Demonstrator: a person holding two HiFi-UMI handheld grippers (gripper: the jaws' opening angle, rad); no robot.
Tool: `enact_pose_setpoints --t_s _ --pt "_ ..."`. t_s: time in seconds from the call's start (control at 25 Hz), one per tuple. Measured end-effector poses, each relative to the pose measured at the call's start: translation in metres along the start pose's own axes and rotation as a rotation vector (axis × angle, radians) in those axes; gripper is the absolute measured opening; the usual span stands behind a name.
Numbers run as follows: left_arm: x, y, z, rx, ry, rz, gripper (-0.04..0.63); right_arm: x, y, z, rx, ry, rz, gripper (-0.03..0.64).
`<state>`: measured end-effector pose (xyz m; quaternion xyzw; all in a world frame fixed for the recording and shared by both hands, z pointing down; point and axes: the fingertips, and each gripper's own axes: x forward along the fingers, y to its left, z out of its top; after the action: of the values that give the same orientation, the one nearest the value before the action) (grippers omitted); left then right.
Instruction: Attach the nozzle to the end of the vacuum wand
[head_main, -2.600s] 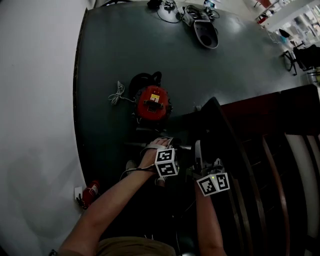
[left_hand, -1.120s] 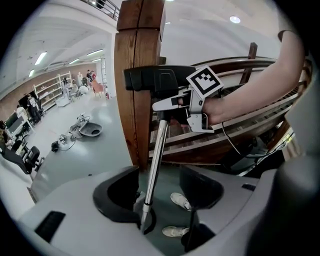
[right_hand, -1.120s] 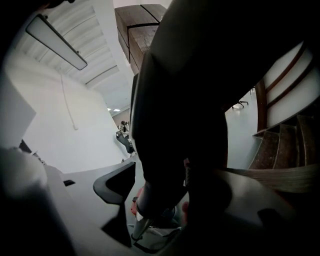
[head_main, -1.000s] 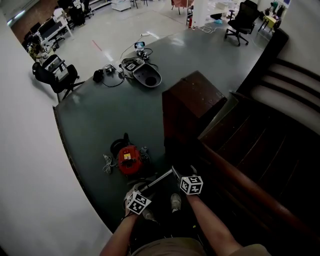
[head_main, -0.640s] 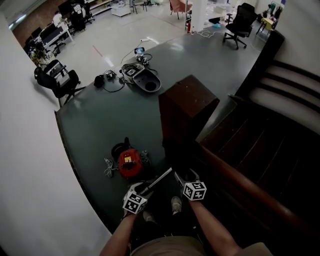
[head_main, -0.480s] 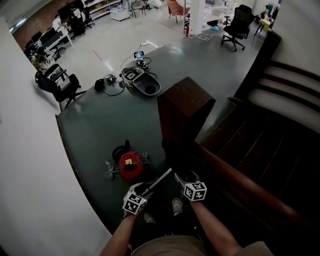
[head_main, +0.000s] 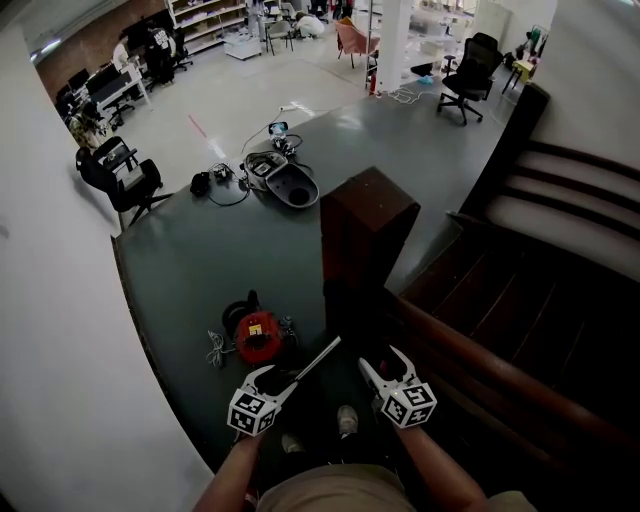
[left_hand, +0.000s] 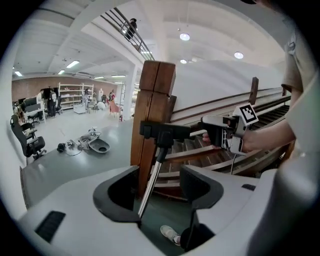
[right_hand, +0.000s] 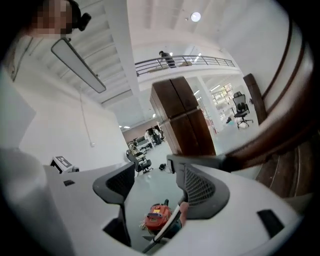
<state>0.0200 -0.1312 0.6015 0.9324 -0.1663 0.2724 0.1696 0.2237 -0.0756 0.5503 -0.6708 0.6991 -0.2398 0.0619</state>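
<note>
The right gripper (head_main: 382, 362) has drawn slightly back from the nozzle (left_hand: 165, 131), jaws released and empty, indicating that the nozzle, seated on the upper end of the vacuum wand (left_hand: 150, 182), is probably attached; the left gripper (left_hand: 159, 172), jaws apart, cradles the shaft against one jaw, both forearms extended forward side by side.

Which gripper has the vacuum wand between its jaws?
The left gripper: the wand rises between its jaws. The right gripper's jaws stand apart, holding nothing.
</note>
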Motion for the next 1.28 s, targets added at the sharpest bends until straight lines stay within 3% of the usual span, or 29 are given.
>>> enact_pose_setpoints --t_s 0.24,0.48,0.84,1.04,1.28 --pt "-0.057 0.005 0.042 -0.023 -0.161 0.036 0.249 -0.046 0.055 0.084 -0.137 -0.156 0.051 0.301" --pt "-0.107 0.0 0.072 0.015 -0.262 0.079 0.249 -0.082 0.084 0.127 -0.213 -0.261 0.058 0.301" --pt "-0.138 0.0 0.073 0.029 -0.341 0.116 0.249 -0.106 0.084 0.113 -0.269 -0.257 -0.006 0.296" --pt "-0.135 -0.004 0.065 0.027 -0.323 0.105 0.249 -0.111 0.074 0.092 -0.311 -0.208 -0.073 0.201" --pt "-0.126 -0.013 0.066 0.042 -0.305 0.076 0.249 -0.112 0.078 0.089 -0.3 -0.199 -0.086 0.179"
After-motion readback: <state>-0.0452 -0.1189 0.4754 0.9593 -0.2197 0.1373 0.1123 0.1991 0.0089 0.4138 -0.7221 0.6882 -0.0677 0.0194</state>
